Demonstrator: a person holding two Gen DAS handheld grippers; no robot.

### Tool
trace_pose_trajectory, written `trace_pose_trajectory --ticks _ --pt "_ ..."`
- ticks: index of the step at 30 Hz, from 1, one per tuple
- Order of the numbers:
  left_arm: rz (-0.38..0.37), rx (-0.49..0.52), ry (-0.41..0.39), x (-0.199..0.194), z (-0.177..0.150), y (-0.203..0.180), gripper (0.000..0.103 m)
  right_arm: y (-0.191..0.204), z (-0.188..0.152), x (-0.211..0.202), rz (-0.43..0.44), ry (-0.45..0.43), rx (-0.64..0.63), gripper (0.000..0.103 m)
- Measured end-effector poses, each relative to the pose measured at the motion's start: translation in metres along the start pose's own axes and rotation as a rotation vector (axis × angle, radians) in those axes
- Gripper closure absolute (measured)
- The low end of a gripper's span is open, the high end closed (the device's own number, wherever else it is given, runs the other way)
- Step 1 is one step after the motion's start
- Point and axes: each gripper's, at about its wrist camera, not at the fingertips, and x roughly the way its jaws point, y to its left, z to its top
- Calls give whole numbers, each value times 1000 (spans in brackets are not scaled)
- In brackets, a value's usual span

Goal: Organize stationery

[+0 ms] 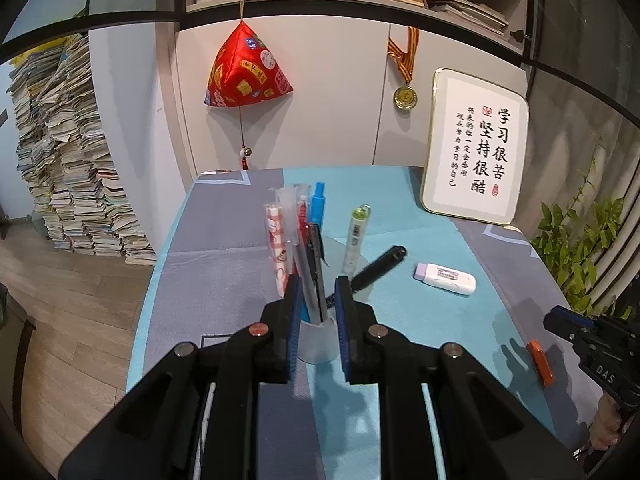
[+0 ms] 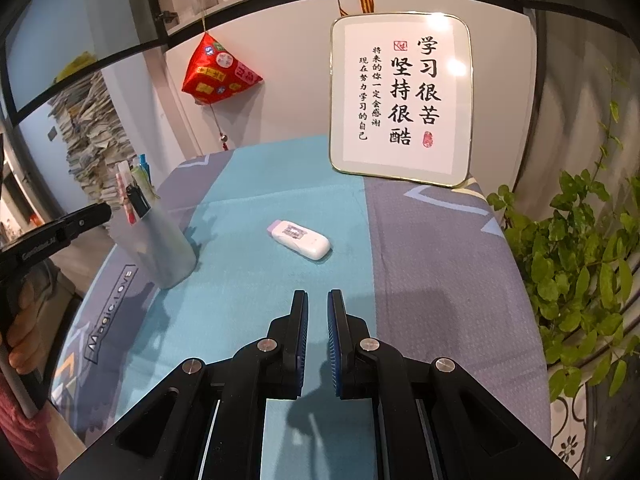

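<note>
Correction tape (image 2: 300, 240) flat — purple end points far-left.

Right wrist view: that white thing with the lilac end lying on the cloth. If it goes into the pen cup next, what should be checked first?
1. White item lies free on the cloth, nothing on it: ok.
2. Right hand-held gripper open to take it: not ok, jaws shut and empty.
3. Way from that gripper to the item: ok, only bare cloth between.
4. Pen cup upright: ok.
5. Room left in the cup: cannot tell, the pens crowd it.
6. Left hand-held gripper clear of the cup: not ok, it sits right at the cup; whether it holds a pen, cannot tell.
</note>
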Motion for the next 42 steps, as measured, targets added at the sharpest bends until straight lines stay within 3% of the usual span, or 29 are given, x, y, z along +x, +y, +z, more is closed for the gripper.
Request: trace_pose_trajectory --ticks 15,21,24,35,42 --pt "-69 74 28 -3 -21 -41 85 -60 -11 -12 -65 51 124 94" --pt "-86 92 46 1 -27 -53 84 -64 -21 -3 -44 108 116 94" --pt "-89 96 53 2 -30 -56 84 -60 -26 3 -39 134 91 88" --pt "-93 110 78 8 -34 -64 83 -50 -34 36 -47 230 35 87" --pt "-109 144 109 21 -30 -86 83 -46 -37 36 -61 191 -7 89"
